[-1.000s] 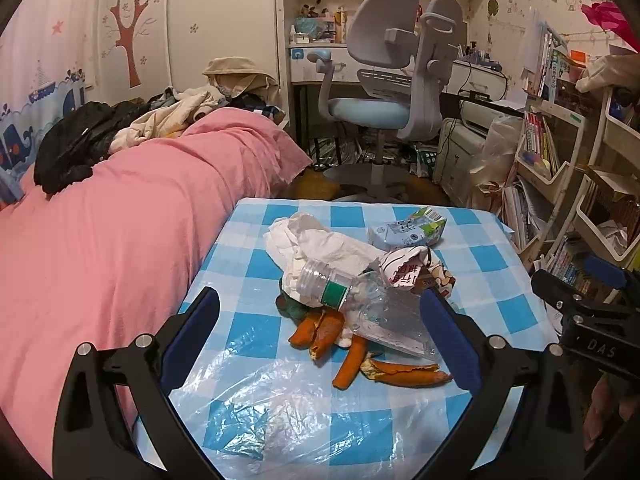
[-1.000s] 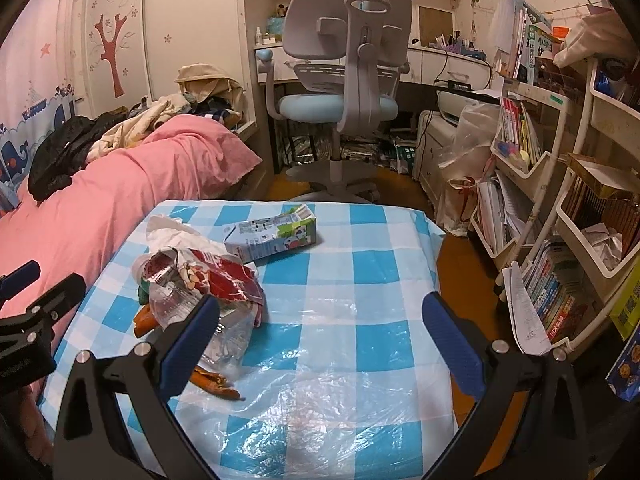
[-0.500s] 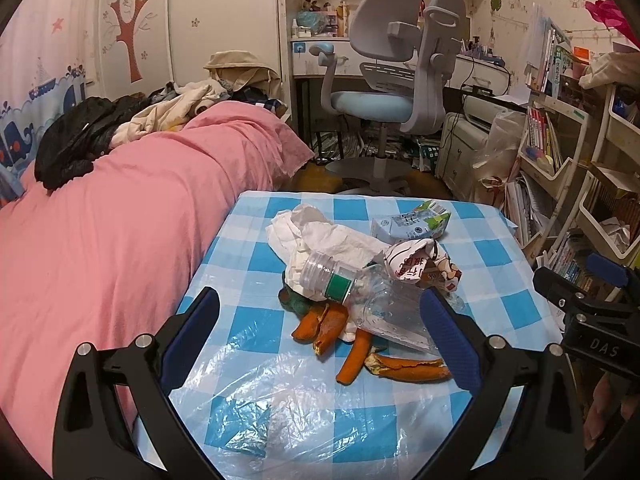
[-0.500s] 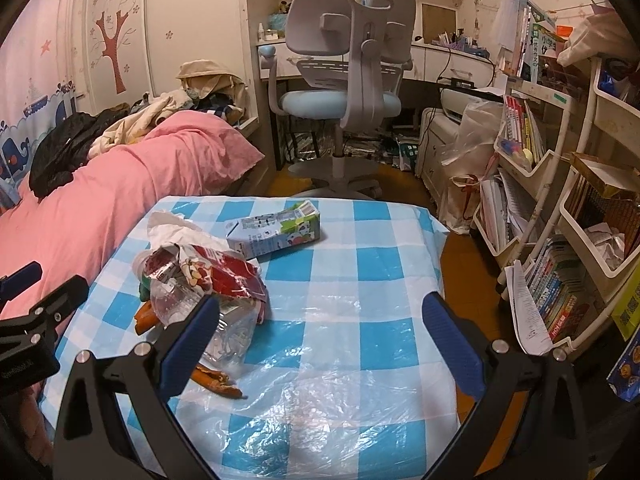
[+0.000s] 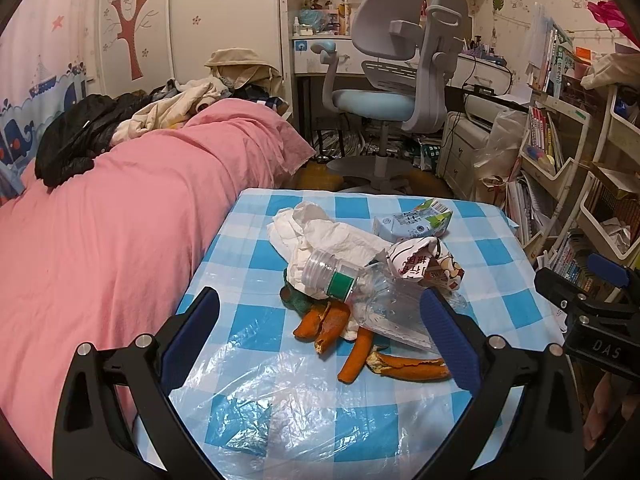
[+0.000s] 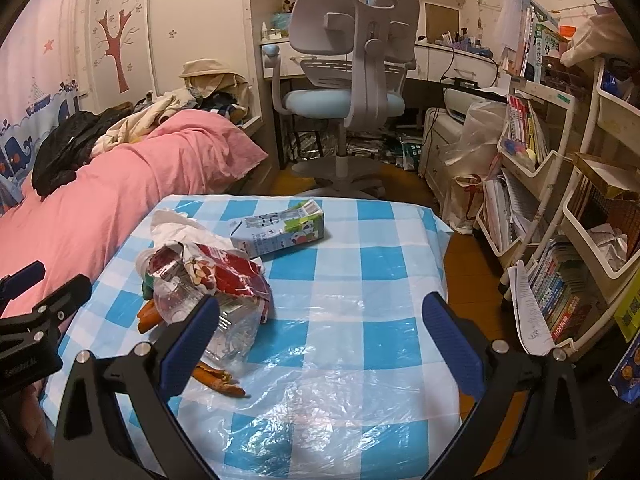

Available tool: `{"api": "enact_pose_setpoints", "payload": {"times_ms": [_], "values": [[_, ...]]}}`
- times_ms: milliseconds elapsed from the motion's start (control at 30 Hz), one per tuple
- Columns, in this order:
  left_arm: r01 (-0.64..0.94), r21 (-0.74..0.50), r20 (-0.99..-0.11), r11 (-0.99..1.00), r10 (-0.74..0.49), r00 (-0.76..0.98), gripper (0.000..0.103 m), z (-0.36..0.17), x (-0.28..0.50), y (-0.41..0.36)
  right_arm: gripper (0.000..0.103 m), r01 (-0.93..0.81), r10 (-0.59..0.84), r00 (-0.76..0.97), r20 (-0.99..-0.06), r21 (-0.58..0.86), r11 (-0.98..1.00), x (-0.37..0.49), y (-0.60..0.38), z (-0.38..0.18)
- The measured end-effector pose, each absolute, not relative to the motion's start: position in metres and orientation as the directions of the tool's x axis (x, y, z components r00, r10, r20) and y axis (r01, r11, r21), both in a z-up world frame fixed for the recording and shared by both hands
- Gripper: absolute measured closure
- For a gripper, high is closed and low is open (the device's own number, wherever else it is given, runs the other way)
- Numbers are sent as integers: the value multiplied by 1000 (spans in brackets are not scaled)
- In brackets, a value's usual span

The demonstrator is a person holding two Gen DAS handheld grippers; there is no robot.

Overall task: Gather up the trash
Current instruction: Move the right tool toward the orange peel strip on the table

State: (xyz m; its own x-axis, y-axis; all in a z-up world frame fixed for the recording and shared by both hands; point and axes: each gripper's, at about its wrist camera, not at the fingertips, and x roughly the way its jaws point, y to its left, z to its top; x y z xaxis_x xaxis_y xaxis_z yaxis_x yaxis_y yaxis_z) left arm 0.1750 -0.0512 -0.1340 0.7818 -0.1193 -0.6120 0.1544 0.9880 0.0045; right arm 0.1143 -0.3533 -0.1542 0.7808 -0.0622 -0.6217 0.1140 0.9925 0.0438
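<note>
A pile of trash lies on the blue-checked table (image 5: 256, 312): a crushed clear bottle (image 5: 360, 300), white crumpled paper (image 5: 320, 240), a red-and-white wrapper (image 5: 420, 264), orange peels (image 5: 352, 356) and a milk carton (image 5: 412, 222). A clear plastic bag (image 5: 280, 404) lies flat at the near edge. My left gripper (image 5: 320, 332) is open and empty, just before the peels. My right gripper (image 6: 320, 336) is open and empty over the bag (image 6: 340, 400), right of the pile; the carton (image 6: 280, 228) lies further off.
A pink bed (image 5: 120, 208) runs along the table's left side. A grey desk chair (image 5: 392, 64) stands behind the table. Shelves of books (image 6: 560, 208) crowd the right side. The other gripper shows at each view's edge (image 5: 592, 320).
Both views have risen and pulled back slightly, so the table sits a little lower in frame. The trash has not moved and both grippers stay open.
</note>
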Motion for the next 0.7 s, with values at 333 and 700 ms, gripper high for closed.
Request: {"api": "enact_pose_setpoints", "payload": {"times_ms": [333, 700], "values": [[155, 5, -615, 988, -119, 779, 6, -135, 176, -51, 5, 96, -43, 781, -624, 53, 994, 115, -352, -154], [147, 22, -686, 989, -92, 722, 6, -157, 181, -40, 5, 11, 47, 774, -631, 87, 996, 117, -358, -157]]}}
